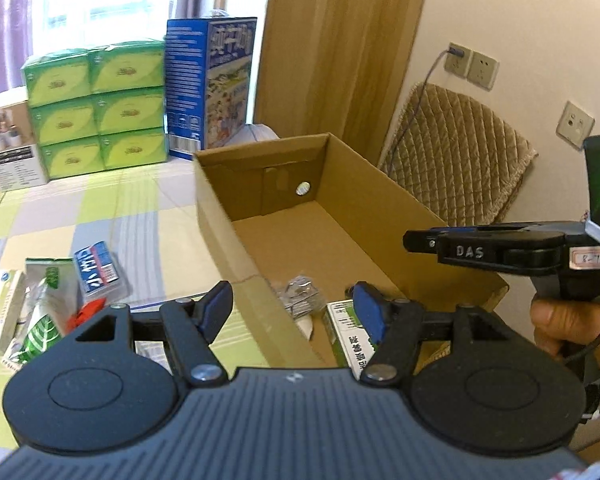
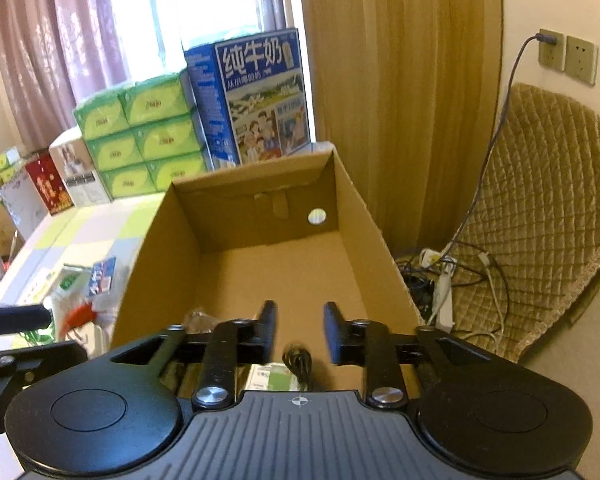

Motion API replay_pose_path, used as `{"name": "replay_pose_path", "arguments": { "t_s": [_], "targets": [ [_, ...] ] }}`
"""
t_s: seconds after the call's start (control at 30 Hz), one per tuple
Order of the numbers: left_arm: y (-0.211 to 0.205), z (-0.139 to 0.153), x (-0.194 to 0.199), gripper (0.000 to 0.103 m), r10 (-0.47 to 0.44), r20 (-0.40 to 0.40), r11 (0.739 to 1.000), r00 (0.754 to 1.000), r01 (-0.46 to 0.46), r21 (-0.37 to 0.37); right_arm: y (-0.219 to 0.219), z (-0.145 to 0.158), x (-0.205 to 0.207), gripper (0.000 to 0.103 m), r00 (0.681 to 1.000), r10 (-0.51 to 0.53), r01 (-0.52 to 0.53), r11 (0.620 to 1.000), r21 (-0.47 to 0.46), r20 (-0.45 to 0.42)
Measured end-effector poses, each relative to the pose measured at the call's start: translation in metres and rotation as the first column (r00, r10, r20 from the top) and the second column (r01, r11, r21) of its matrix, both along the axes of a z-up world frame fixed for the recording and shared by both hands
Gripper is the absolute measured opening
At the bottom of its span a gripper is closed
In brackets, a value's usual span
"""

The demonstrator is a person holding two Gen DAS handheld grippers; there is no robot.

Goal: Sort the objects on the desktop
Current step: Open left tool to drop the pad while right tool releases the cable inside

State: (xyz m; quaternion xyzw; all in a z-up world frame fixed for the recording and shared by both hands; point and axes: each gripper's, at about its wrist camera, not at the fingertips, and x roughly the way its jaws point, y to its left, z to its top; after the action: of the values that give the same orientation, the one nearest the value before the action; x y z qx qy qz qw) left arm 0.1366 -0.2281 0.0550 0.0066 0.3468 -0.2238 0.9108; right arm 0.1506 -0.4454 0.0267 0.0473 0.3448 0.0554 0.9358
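An open cardboard box [image 1: 380, 216] stands on the checked table; on its floor lie a silver foil packet [image 1: 300, 296] and a green-and-white carton [image 1: 346, 328]. My left gripper [image 1: 292, 310] is open and holds nothing, its fingers straddling the box's near left wall. Left of the box lie a blue-and-white packet [image 1: 98, 268], a green pouch [image 1: 44, 300], a white carton [image 1: 0, 308] and a red item [image 1: 86, 312]. My right gripper [image 2: 300, 328] hovers open over the near end of the box [image 2: 292, 272], above a black coiled item [image 2: 298, 360] and the carton [image 2: 272, 376].
Green tissue packs [image 1: 100, 108] and a blue milk carton case [image 1: 212, 84] are stacked at the table's far end. A padded chair [image 2: 540, 208], cables and a power strip [image 2: 444, 284] sit to the right of the box. A hand [image 1: 572, 320] holds the right gripper.
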Motion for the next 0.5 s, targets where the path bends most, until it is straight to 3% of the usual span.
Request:
{"name": "replay_pose_path", "arguments": {
  "t_s": [0.23,0.5],
  "targets": [
    [0.034,0.004,-0.020,0.068,0.055,0.004,0.998,0.998,-0.055,-0.004,0.017,0.021,-0.022,0.045,0.999,0.022,-0.023,1.000,0.020,0.037],
    [0.097,-0.001,-0.048,0.078,0.146,-0.001,0.989,0.989,-0.146,0.014,0.065,0.033,-0.060,0.068,0.993,0.091,-0.096,0.993,0.065,0.072]
  ]
}}
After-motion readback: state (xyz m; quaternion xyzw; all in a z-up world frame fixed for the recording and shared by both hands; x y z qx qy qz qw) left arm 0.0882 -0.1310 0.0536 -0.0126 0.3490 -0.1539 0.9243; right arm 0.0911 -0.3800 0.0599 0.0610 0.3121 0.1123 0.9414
